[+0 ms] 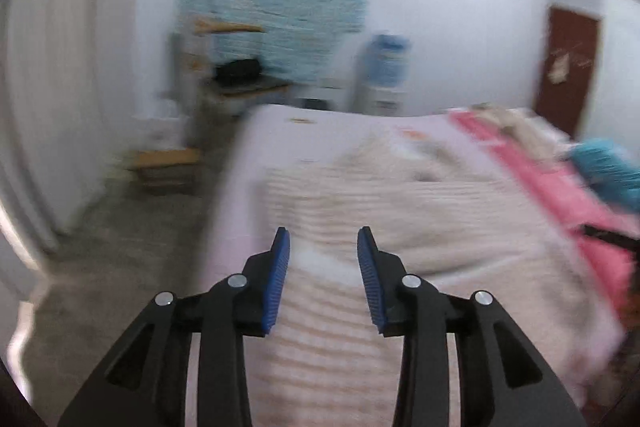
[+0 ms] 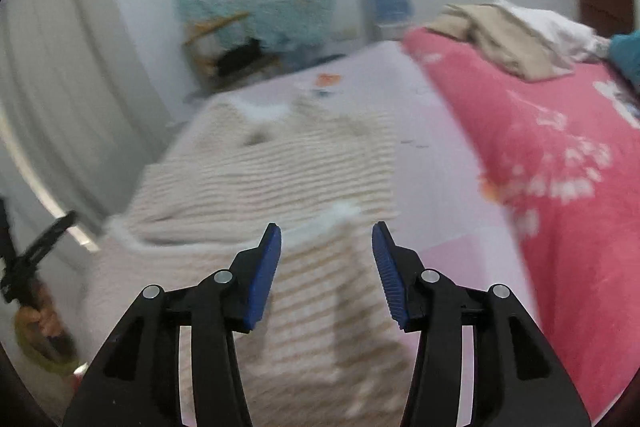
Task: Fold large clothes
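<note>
The left gripper (image 1: 323, 239) hung above the striped beige knit sweater (image 1: 400, 211), its blue pads (image 1: 280, 279) apart with nothing between them; the right gripper (image 2: 326, 233) likewise stood parted and empty over the same sweater (image 2: 280, 163); the garment lay spread on the bed (image 2: 440, 155), upon a pale pink sheet beside a pink printed blanket (image 2: 540, 131); crumpled clothes (image 2: 512, 35) sat at the bed's far end; both views were blurred.
</note>
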Demonstrator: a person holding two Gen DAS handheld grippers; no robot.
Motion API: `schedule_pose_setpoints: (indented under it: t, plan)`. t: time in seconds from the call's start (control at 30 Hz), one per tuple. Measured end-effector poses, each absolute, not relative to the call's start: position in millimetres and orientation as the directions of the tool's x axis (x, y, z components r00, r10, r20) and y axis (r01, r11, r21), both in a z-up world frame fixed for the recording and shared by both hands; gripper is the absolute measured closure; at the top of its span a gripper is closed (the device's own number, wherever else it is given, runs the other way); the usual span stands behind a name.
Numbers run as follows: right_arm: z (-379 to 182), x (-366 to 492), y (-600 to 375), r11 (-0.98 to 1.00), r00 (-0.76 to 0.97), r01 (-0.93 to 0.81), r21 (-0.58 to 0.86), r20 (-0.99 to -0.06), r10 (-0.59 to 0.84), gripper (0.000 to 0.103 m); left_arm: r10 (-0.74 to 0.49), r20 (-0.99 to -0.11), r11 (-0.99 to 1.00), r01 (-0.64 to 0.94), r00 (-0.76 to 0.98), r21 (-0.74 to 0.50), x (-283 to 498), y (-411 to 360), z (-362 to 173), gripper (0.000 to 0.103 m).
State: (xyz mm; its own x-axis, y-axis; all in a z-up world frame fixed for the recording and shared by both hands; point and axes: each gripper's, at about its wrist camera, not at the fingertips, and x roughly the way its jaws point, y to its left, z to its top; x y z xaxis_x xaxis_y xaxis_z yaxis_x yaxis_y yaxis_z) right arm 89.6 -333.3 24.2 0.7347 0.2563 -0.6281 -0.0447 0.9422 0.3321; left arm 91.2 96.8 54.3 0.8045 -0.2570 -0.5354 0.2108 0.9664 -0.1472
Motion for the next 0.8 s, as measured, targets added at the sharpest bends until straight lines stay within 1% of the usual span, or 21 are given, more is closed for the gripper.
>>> schedule_pose_setpoints:
  t: [0.03,0.07,0.1,0.13,0.17,0.2,0.27,0.3,0.33,0.37,0.4,0.43,0.5,0.57,0.63,0.7,0.73,0.8]
  plan:
    - [23,86,-324,0.932,0.719,-0.081,0.354,-0.627,0.301,0.057,-0.346,-0.54,0.938,0.287,0.767,-0.193,81,85,54,0.069]
    - [20,82,-310,0.92,0.694,-0.125,0.371,-0.63,0.348,0.06,-0.414,-0.55,0.91,0.349,0.725,-0.224,73,72,51,0.069]
    - [17,81,-299,0.913,0.674,-0.155,0.376,-0.636,0.377,0.062,-0.454,-0.562,0.89,0.389,0.691,-0.239,67,61,47,0.069]
    - [11,81,-281,0.906,0.639,-0.2,0.373,-0.651,0.41,0.067,-0.498,-0.589,0.862,0.44,0.637,-0.253,62,42,37,0.069]
    - [7,82,-267,0.901,0.613,-0.231,0.367,-0.664,0.428,0.072,-0.512,-0.614,0.849,0.465,0.601,-0.252,58,29,28,0.069]
    - [1,82,-254,0.899,0.591,-0.255,0.357,-0.678,0.437,0.073,-0.498,-0.659,0.845,0.486,0.564,-0.223,55,10,14,0.069]
    - [-15,88,-232,0.919,0.558,-0.264,0.294,-0.731,0.394,0.077,-0.419,-0.711,0.868,0.479,0.565,-0.131,54,-9,-5,0.069]
    - [-24,92,-225,0.931,0.555,-0.263,0.252,-0.75,0.359,0.077,-0.367,-0.725,0.884,0.461,0.583,-0.077,56,-15,-18,0.067]
    - [-34,94,-221,0.938,0.57,-0.267,0.219,-0.749,0.337,0.075,-0.352,-0.718,0.888,0.457,0.601,-0.052,57,-16,-24,0.066]
    - [-38,94,-221,0.936,0.583,-0.269,0.229,-0.735,0.347,0.073,-0.349,-0.704,0.89,0.455,0.618,-0.042,57,-15,-27,0.064]
    - [-40,96,-224,0.932,0.581,-0.262,0.252,-0.73,0.361,0.073,-0.347,-0.693,0.893,0.449,0.632,-0.038,58,-14,-28,0.061]
    - [-40,99,-229,0.925,0.567,-0.249,0.286,-0.732,0.378,0.073,-0.346,-0.694,0.894,0.447,0.631,-0.038,59,-14,-28,0.06]
    - [-37,98,-234,0.926,0.561,-0.225,0.302,-0.737,0.377,0.075,-0.341,-0.701,0.893,0.449,0.626,-0.033,58,-15,-22,0.062]
    - [-23,85,-234,0.932,0.578,-0.226,0.284,-0.731,0.363,0.079,-0.352,-0.681,0.89,0.456,0.642,-0.029,52,-11,-8,0.063]
    - [-5,64,-231,0.927,0.61,-0.271,0.261,-0.699,0.375,0.079,-0.401,-0.656,0.872,0.486,0.639,-0.06,41,-2,3,0.063]
    - [2,48,-227,0.919,0.623,-0.317,0.234,-0.679,0.388,0.079,-0.433,-0.649,0.856,0.511,0.625,-0.078,31,2,7,0.063]
    - [2,40,-220,0.917,0.619,-0.338,0.212,-0.684,0.386,0.079,-0.436,-0.66,0.852,0.517,0.612,-0.084,28,2,3,0.063]
    - [-15,38,-208,0.926,0.586,-0.343,0.156,-0.735,0.341,0.08,-0.398,-0.7,0.864,0.498,0.593,-0.07,28,-5,-15,0.062]
